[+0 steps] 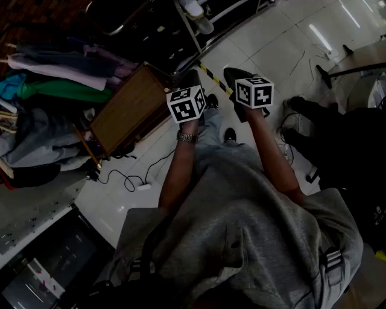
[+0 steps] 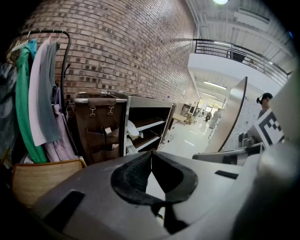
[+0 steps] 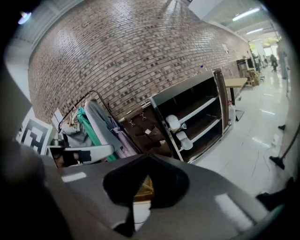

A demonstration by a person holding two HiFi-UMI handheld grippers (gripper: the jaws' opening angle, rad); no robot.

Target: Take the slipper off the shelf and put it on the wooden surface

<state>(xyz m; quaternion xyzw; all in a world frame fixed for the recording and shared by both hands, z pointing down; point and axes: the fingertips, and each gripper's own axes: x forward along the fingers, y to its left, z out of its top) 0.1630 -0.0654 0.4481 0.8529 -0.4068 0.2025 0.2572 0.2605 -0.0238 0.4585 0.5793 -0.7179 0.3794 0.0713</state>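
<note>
Cut-offs, head view.
Top edge of frame cuts off shelf [image 1: 188, 27] and slipper [image 1: 194, 8]; left edge cuts off clothes [image 1: 36, 90].

No writing or label here is legible.

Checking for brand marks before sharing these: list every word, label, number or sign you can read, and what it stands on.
No readable words or numbers in any view.
Black square patterns on the white cube of the left gripper and the white cube of the right gripper: markers, not text.
Small white tag on the brown hanging organiser: too small to read.
Yellow-and-black striped floor tape: no lettering.
</note>
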